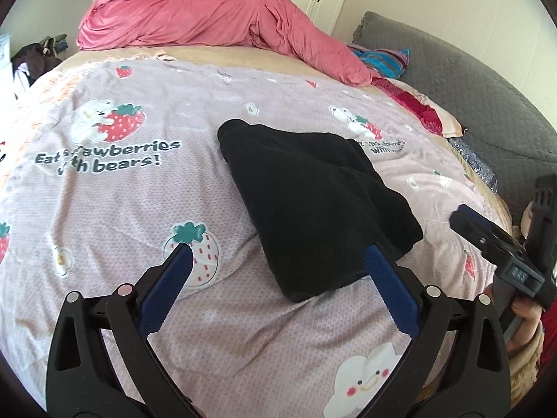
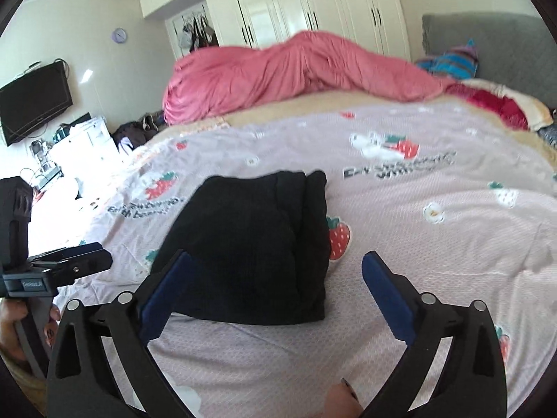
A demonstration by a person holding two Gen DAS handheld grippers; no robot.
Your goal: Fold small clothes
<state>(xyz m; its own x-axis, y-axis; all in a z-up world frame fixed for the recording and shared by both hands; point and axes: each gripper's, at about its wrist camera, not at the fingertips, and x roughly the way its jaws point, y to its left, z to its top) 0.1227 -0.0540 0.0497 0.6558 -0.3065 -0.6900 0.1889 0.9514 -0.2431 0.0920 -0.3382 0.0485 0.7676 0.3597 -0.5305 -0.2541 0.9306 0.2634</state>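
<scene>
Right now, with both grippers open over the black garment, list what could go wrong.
1. The folded black garment lies loose on the soft, wrinkled strawberry sheet; a careless pass may undo the fold.
2. The left gripper and right gripper hover close together, so they might collide.
3. A closing jaw could pinch the sheet as well.

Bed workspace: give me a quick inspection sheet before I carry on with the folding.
Surface: bed with a lilac strawberry-and-bear sheet, lightly creased.
Job's things: black garment lying folded on the sheet.
Clutter: pink duvet heaped at the far side; striped cloth near the grey headboard.
Grippers: left gripper and right gripper both open, holding nothing.
Cables: nothing seen.
Surroundings: white wardrobes, wall television.
</scene>
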